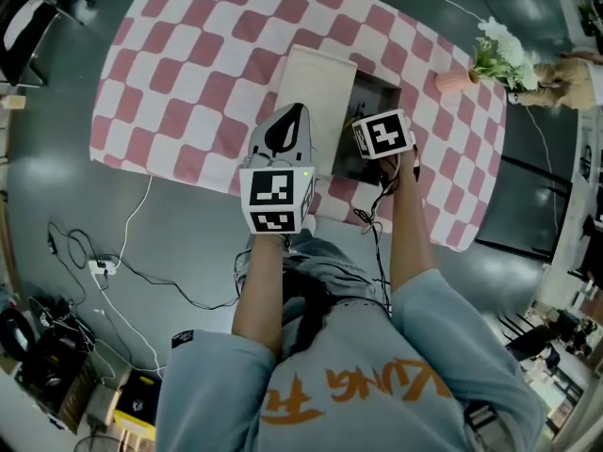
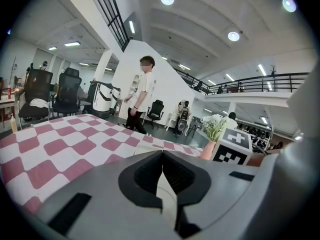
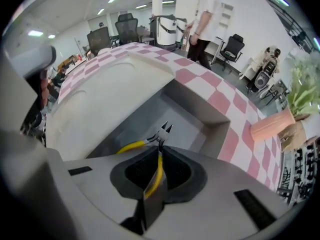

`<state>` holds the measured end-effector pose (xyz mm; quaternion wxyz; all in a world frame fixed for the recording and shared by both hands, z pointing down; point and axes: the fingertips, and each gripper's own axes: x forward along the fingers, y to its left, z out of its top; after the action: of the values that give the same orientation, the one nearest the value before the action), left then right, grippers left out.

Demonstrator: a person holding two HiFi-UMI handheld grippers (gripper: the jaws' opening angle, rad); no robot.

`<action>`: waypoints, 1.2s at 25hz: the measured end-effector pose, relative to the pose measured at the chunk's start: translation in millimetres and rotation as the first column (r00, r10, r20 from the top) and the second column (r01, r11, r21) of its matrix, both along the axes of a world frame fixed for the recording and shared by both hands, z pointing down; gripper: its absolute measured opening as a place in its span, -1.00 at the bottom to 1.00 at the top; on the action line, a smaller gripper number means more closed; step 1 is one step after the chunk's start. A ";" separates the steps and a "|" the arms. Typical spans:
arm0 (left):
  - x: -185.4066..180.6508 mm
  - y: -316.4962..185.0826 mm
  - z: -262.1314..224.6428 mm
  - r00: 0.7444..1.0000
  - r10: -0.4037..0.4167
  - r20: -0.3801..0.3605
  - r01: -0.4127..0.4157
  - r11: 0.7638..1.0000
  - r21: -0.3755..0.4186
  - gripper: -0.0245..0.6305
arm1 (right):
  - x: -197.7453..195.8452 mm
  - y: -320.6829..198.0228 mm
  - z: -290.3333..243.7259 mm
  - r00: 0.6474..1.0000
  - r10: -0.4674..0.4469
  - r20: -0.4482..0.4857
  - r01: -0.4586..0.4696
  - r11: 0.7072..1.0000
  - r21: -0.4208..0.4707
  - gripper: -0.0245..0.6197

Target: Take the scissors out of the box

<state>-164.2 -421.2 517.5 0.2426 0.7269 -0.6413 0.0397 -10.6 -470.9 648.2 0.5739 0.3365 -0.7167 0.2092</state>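
A table under a pink and white checked cloth (image 1: 188, 83) carries an open grey box (image 1: 388, 87), with its cream lid (image 1: 316, 83) lying at the box's 9 o'clock in the head view. The right gripper (image 3: 159, 153) points steeply down into the box. Its two jaws are drawn nearly together and pinch one yellow handle of the scissors (image 3: 158, 165). The scissors are inside the box, over its grey floor. In the right gripper view their short dark blades stick out past the jaw tips toward 12 o'clock, and the other yellow handle curves away toward 9 o'clock, free of the jaws. Whether the scissors touch the floor cannot be told. The left gripper (image 1: 292, 111) sits above the near end of the lid, at about 8 o'clock from the box opening. It points shallowly down toward the far side of the table. Its jaw tips meet and nothing is caught between them. A pale sliver shows through the slit behind the tips. A pink vase (image 1: 455, 81) of white flowers (image 1: 499, 50) stands on the cloth at roughly 2 o'clock from the box. In the left gripper view a person (image 2: 142, 96) walks across the hall beyond the table, with office chairs (image 2: 67, 91) at 9 o'clock.
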 end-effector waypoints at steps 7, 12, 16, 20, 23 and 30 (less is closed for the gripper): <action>22.0 13.6 -10.6 1.000 0.004 -0.010 -0.004 1.000 0.024 -0.86 | 13.2 0.1 -42.2 0.994 0.067 0.083 -0.079 0.985 0.154 -0.83; 42.7 31.4 -20.2 1.000 0.004 -0.016 -0.003 0.999 0.049 -0.86 | 17.2 15.7 -69.0 0.986 0.025 0.167 -0.068 0.964 0.255 -0.83; 61.3 50.7 -30.8 1.000 0.005 -0.022 -0.003 0.998 0.069 -0.86 | 19.0 36.7 -97.1 0.970 -0.016 0.242 -0.064 0.945 0.321 -0.83; 76.7 69.4 -44.2 1.000 -0.010 -0.027 0.012 0.995 0.099 -0.86 | 25.4 56.6 -128.5 0.953 -0.070 0.296 -0.058 0.913 0.404 -0.83; 91.0 82.3 -54.5 1.000 -0.015 -0.024 0.018 0.992 0.125 -0.86 | 37.7 69.9 -152.9 0.938 -0.101 0.332 -0.068 0.884 0.462 -0.83; 117.8 118.9 -81.7 1.000 -0.026 0.008 0.025 0.986 0.167 -0.86 | 67.8 108.6 -211.1 0.885 -0.169 0.433 -0.123 0.813 0.569 -0.83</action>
<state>-46.5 -302.3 435.7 0.1780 0.7362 -0.6528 -0.0134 57.2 -362.2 437.1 0.2574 0.4262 -0.8660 0.0474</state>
